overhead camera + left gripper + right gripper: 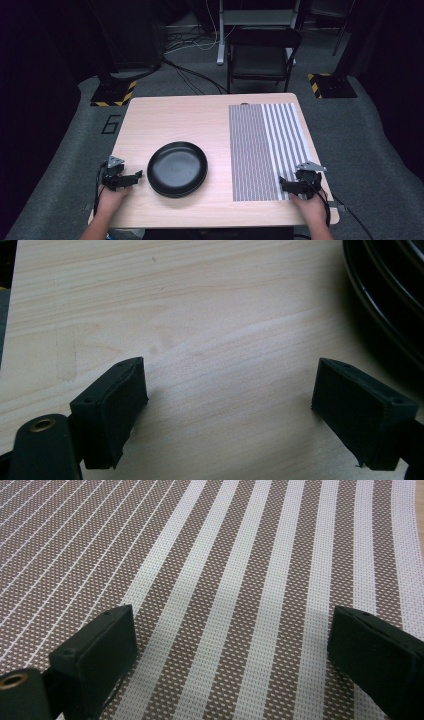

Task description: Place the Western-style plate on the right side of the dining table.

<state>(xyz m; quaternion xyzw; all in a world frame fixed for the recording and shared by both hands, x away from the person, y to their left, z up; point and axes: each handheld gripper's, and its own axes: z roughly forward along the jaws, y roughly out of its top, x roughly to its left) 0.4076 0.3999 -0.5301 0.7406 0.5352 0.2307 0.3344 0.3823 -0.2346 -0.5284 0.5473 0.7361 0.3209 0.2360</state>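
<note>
A black round plate (pixel 177 168) lies on the light wooden table (pixel 190 120), left of centre near the front. My left gripper (pixel 136 176) rests on the table just left of the plate, open, with bare wood between its jaws (pixel 230 405); the plate's rim (pixel 385 295) curves along the upper right of the left gripper view. A brown and white striped placemat (pixel 267 150) covers the table's right part. My right gripper (pixel 283 184) sits on the mat's near right corner, open, with only striped weave (pixel 230 605) between its jaws.
A black folding chair (pixel 262 55) stands behind the table's far edge. Cables run over the grey carpet, and two stand bases with yellow and black tape (pixel 114 93) (pixel 330 85) flank the table. The table's left edge (pixel 7 315) lies near my left gripper.
</note>
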